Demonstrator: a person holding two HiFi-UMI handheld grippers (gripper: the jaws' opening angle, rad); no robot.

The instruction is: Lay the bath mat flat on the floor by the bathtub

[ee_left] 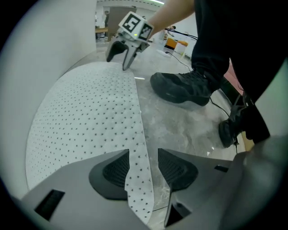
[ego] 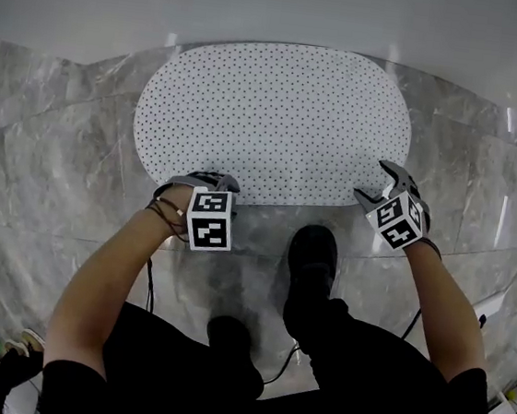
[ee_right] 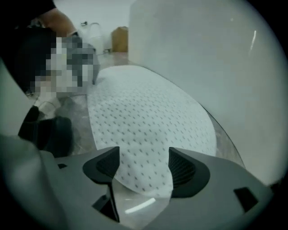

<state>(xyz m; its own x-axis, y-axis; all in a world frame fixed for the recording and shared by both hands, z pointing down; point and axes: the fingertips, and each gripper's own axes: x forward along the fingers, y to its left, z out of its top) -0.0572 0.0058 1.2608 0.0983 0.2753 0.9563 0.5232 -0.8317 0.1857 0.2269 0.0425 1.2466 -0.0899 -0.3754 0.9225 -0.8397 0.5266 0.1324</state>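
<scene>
bath mat (ego: pixel 273 120) flat on floor (ego: pixel 51 159), far edge along bathtub (ego: pixel 281 9), bare floor either side of mat, shoe (ego: pixel 313 259) by near edge, left hand-held gripper (ego: pixel 204 182) released, mat edge between parted jaws, right hand-held gripper (ego: pixel 373 180) wide open, mat corner between jaws

The bath mat (ego: pixel 273 120), a white oval dotted all over with small dark specks, is lying spread out flat on the grey marble floor (ego: pixel 48 178), its far long edge running right alongside the white bathtub (ego: pixel 281 9) wall, its straighter near edge facing away.
</scene>
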